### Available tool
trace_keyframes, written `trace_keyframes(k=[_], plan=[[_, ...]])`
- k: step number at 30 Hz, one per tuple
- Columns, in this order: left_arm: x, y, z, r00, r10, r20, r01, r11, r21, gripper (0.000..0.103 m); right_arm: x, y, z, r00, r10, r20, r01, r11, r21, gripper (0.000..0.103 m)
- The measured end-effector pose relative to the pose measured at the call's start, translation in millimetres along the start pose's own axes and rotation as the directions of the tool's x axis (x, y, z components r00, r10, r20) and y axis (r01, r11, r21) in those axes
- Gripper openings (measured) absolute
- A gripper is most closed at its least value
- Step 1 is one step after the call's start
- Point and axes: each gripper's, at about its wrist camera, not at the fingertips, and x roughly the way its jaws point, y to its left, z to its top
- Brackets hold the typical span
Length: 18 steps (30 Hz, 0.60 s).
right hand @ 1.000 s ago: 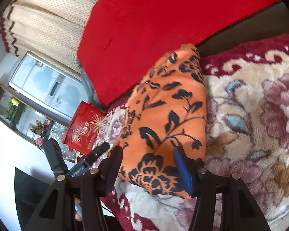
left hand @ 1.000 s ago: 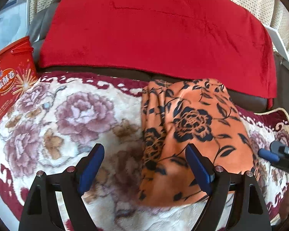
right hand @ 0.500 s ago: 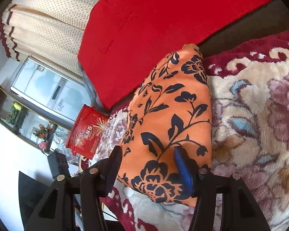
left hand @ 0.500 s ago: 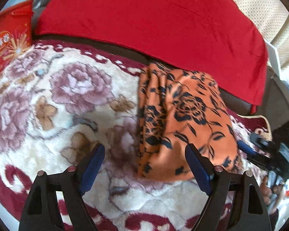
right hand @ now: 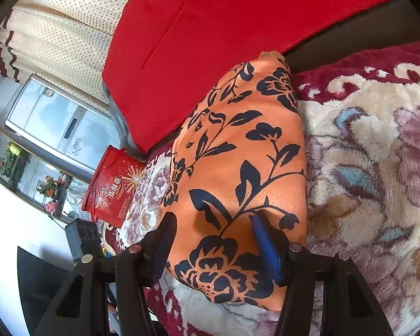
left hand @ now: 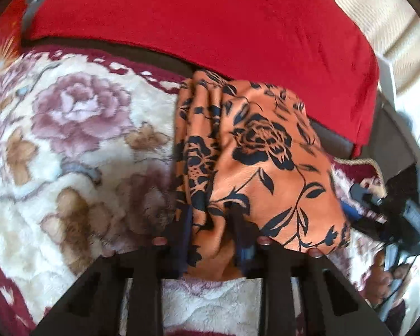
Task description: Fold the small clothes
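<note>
The left gripper (left hand: 211,229), jaws narrow and closing, bunches the near edge of the orange, black-flowered folded cloth (left hand: 254,151) at six o'clock. The right gripper (right hand: 214,240), jaws half open, straddles that cloth's (right hand: 237,168) near corner.

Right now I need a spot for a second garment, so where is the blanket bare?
Left of the orange floral garment, the floral blanket is bare up to the red box. Crowded at the garment's near edge: left gripper, right gripper.

Black gripper (right hand: 212,240) frames, blue-padded jaws, silver screws
</note>
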Motion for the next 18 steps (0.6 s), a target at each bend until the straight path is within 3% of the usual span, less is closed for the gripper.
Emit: trace_keyframes(k=[3,11,15,18], plan=[[8.4,-6.0,-1.0,0.998,0.068,-0.017,-0.067,0.996,0.059,0.024,0.5,-0.9,-0.1,1.0,0.008,0.0,-0.008,1.0,-0.003,0.061],[8.1,15.2,12.0,0.999,-0.014,-0.042,0.012,1.0,-0.029,0.026,-2.7,-6.4,6.0,0.999,0.036,-0.015,-0.036,0.999,0.002,0.061],[1.6,22.1,26.1,0.999,-0.02,0.047,0.024,0.997,-0.079,0.067,-13.4,-6.9,11.5,0.996,0.078,0.031,-0.079,0.997,0.025,0.062],[-1.6,18.9,48.7,0.992,-0.022,0.126,0.033,0.996,-0.083,0.072,-13.5,-3.2,15.3,0.995,0.081,0.056,-0.082,0.997,0.004,0.062]])
